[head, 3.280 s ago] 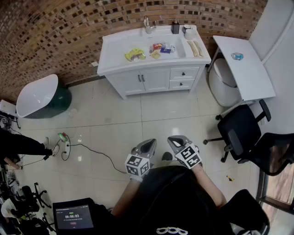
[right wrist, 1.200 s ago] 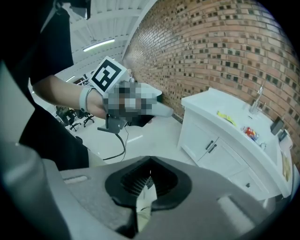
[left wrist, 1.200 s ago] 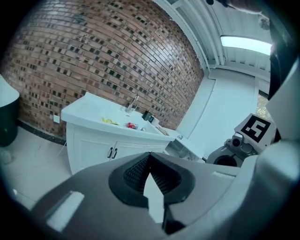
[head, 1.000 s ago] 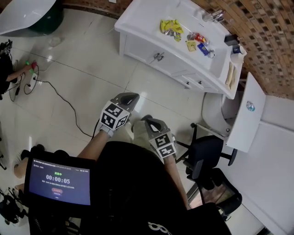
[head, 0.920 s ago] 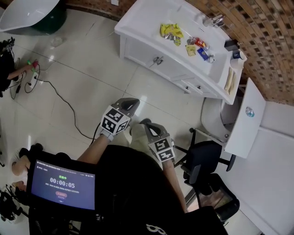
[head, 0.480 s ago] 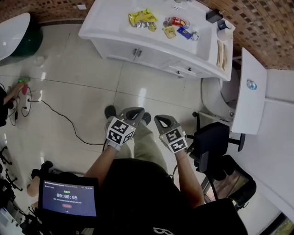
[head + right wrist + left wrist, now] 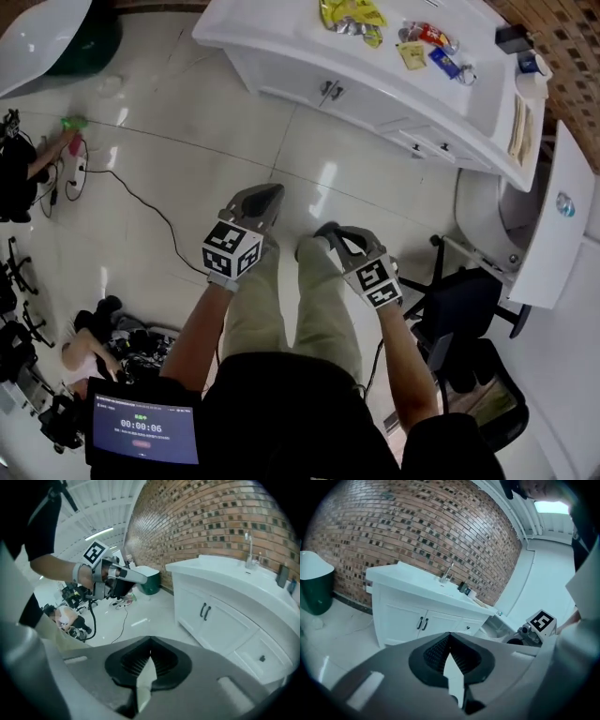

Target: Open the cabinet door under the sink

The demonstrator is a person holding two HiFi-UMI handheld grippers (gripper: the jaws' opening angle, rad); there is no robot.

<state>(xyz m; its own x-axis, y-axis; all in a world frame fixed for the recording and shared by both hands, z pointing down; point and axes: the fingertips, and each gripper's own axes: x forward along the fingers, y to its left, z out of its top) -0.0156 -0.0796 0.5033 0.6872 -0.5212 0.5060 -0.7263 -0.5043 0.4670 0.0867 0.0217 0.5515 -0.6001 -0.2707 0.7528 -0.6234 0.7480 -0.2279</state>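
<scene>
The white vanity point(image 7: 281, 70) stands at the top of the head view, its two cabinet doors meeting at a pair of dark handles point(image 7: 330, 90). My left gripper point(image 7: 260, 197) and right gripper point(image 7: 331, 234) hover side by side over the floor tiles, well short of the cabinet. Both are shut with nothing in them. In the left gripper view the door handles point(image 7: 423, 623) lie ahead of the closed left gripper point(image 7: 450, 636). Beyond the closed right gripper point(image 7: 150, 641), the right gripper view has the handles point(image 7: 205, 611) to the right.
Snack packets point(image 7: 352, 14) and small items lie on the countertop. A toilet point(image 7: 502, 211) and a white shelf point(image 7: 562, 220) stand right of the vanity, and a black office chair point(image 7: 459, 314) is close to my right arm. A cable point(image 7: 141, 202) crosses the floor at left.
Both grippers have sunk lower and drifted on toward the vanity, still shut. The head camera has swung, so the vanity now sits higher and more to the right.
</scene>
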